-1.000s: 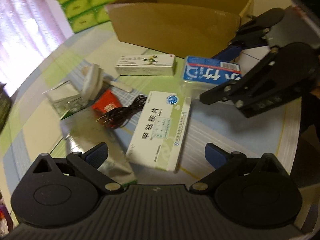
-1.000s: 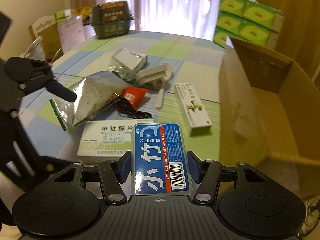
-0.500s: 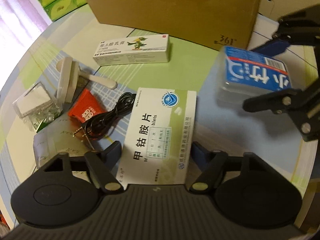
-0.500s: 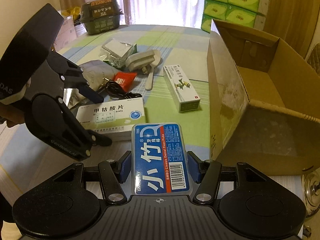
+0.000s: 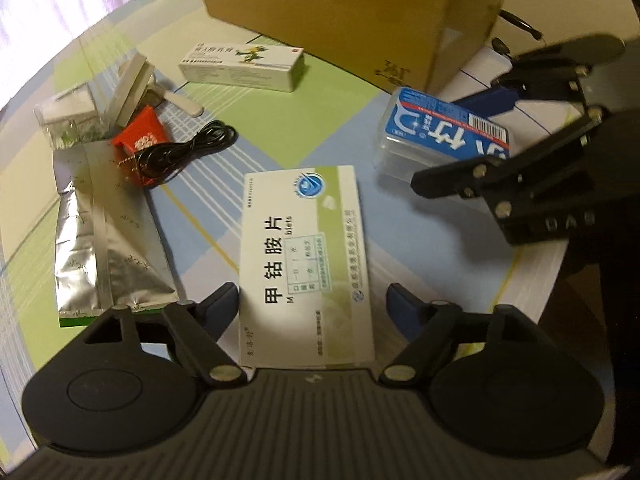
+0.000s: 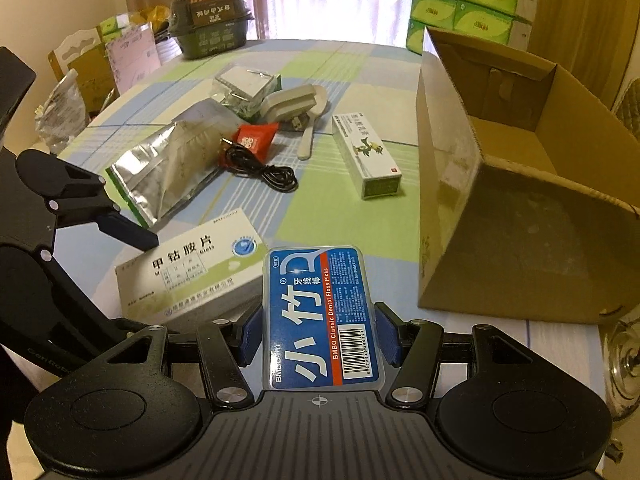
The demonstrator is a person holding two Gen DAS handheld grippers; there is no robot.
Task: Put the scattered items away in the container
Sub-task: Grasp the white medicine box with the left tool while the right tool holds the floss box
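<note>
A white-and-green medicine box (image 5: 304,256) lies flat on the checked tablecloth. My left gripper (image 5: 314,308) is open and straddles its near end, the left finger against the box's edge. In the right wrist view this box (image 6: 188,276) shows with a left finger (image 6: 128,232) beside it. My right gripper (image 6: 318,336) is shut on a blue dental floss pick box (image 6: 320,316), held above the table. The left wrist view shows that floss box (image 5: 440,136) in the right gripper (image 5: 452,140). The open cardboard box (image 6: 520,240) stands to the right of it.
Scattered on the cloth: a silver foil pouch (image 6: 168,172), black cable (image 6: 264,168), red sachet (image 6: 256,140), long white carton (image 6: 366,152), white spoon (image 6: 306,144), clear bag (image 6: 244,84). Green tissue packs (image 6: 468,0) and a dark bowl (image 6: 208,20) stand behind. A glass (image 6: 624,368) is at right.
My left gripper has come forward and down until the medicine box sits between its fingers. My right gripper has lifted the floss box off the table, near the cardboard box.
</note>
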